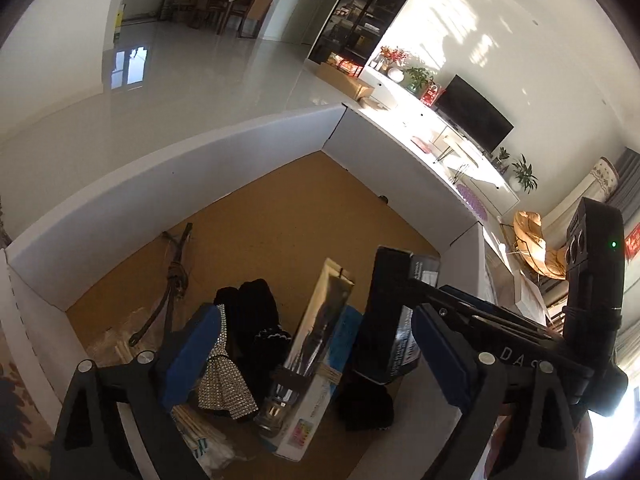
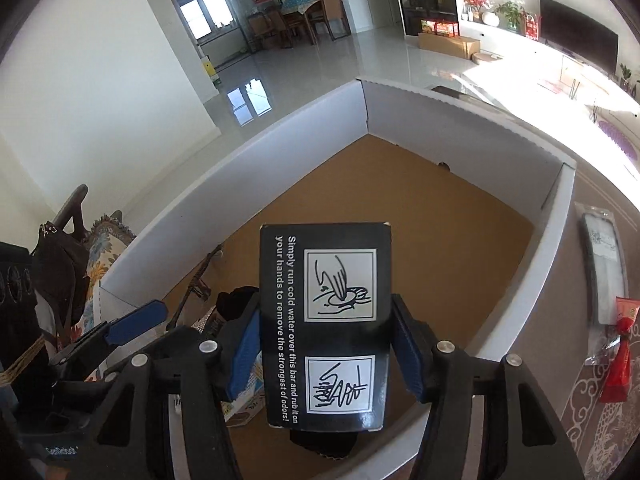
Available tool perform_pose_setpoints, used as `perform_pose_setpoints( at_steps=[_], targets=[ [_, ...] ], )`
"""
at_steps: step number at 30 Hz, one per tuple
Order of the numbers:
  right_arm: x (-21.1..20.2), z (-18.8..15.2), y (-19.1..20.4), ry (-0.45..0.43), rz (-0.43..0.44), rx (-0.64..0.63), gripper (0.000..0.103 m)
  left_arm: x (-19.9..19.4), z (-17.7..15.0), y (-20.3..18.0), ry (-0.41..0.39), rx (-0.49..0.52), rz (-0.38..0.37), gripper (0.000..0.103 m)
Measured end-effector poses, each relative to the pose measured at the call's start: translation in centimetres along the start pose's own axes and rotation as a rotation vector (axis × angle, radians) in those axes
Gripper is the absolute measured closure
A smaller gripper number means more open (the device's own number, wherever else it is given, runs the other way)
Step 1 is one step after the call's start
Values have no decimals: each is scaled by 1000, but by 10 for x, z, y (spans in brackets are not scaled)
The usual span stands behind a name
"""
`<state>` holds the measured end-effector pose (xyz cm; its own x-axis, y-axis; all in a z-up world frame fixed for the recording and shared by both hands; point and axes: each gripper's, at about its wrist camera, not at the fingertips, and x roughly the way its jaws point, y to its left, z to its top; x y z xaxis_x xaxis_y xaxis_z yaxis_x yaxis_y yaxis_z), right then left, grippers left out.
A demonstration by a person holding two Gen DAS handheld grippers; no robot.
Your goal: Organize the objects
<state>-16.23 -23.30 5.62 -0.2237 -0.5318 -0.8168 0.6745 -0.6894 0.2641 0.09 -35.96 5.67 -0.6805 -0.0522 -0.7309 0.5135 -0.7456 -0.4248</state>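
Note:
A black carton [image 2: 325, 324] printed with hand-washing pictures stands upright between the blue pads of my right gripper [image 2: 326, 344], which is shut on it, above a white-walled box [image 2: 460, 148] with a brown floor. In the left wrist view that carton [image 1: 390, 312] hangs to the right. My left gripper [image 1: 316, 356] is open wide over the box's near corner with nothing gripped. Below it lie a rhinestone bow [image 1: 224, 376], black cloth [image 1: 256, 316], a long printed carton [image 1: 320, 344], a dark strap [image 1: 176, 280] and wooden sticks [image 1: 196, 432].
The far half of the box floor [image 2: 420, 216] is bare. Outside its right wall, a flat packaged item [image 2: 604, 268] and a red packet [image 2: 618, 360] lie on a patterned carpet. A brown bag [image 2: 60, 264] sits to the left.

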Motion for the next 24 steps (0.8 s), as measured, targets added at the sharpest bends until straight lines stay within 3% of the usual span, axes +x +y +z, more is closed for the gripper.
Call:
perform_pose_setpoints(
  at_steps=[2,5,7,12,16,21,24],
  targets=[
    [0,-3,-11,-21,-12,42,28,12,0,10,54,-58,-49,0],
    [-24,-10,-28,-114,-34,68,17,36,0,14,173,-103,18,0],
    [-48,-17,-39,-182,-64,73,13,43,-2,10,194,-98,19,0],
    [-97,-61,-83,-292,-167,104,6,17,-4,-19,10,14,100,0],
    [-122,-123,-137,-275,-313,136,5,-9,-11,-57,-174,137,125,0],
    [-145,-217,-210,-165,-524,171,5,-35,-36,-111,-308,289,-5,0],
    [-166,-264,-245,-131,-596,228,5,-52,-67,-151,-354,420,-97,0]
  ],
)
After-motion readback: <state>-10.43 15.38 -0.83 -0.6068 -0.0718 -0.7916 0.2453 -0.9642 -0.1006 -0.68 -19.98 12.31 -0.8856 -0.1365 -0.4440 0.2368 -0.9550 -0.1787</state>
